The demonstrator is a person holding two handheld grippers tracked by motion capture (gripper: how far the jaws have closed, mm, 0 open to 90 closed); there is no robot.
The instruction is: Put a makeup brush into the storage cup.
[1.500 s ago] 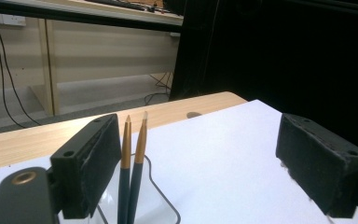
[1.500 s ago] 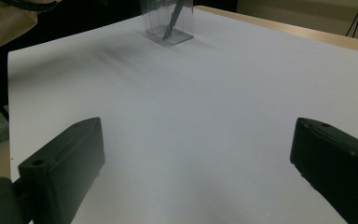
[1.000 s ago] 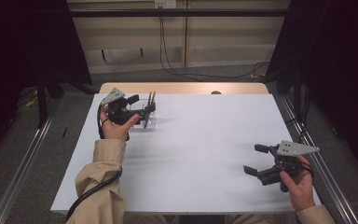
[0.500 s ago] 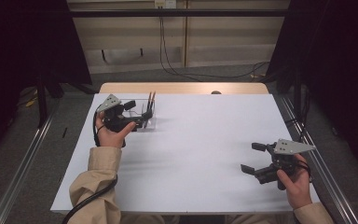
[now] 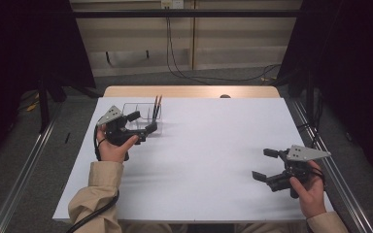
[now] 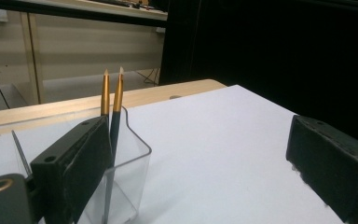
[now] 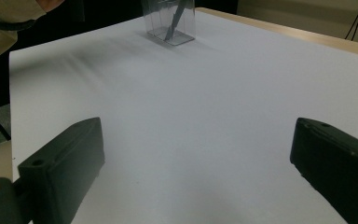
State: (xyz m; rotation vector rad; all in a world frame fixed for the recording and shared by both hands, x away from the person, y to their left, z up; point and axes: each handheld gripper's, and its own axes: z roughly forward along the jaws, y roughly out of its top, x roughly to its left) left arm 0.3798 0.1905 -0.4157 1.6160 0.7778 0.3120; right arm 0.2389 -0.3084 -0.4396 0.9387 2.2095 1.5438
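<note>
**Two pencils in a clear holder, both grippers empty**

At the far left of the white table point(image 5: 209, 145), a clear plastic holder point(image 5: 143, 116) is standing upright, just short of the table's wooden back edge. Two pencils point(image 5: 156, 107) are leaning inside it side by side, their gold-banded ends and pale tips pointing up above the rim; in the left gripper view the pencils point(image 6: 112, 107) are showing behind the holder's transparent wall point(image 6: 135, 163).

The left gripper point(image 5: 143, 122) is sitting just in front of the holder, its jaws spread wide and gripping nothing. From its own camera one jaw is overlapping the near corner of the holder, while the other is hanging well off to the side over bare table; whether the near jaw is touching the plastic cannot be told.

The right gripper point(image 5: 266, 164) is hovering near the table's front right corner, well apart from the holder, its jaws likewise parted and empty. In its own view the holder point(image 7: 168, 21) is showing far off across the white surface point(image 7: 205, 107).
</note>
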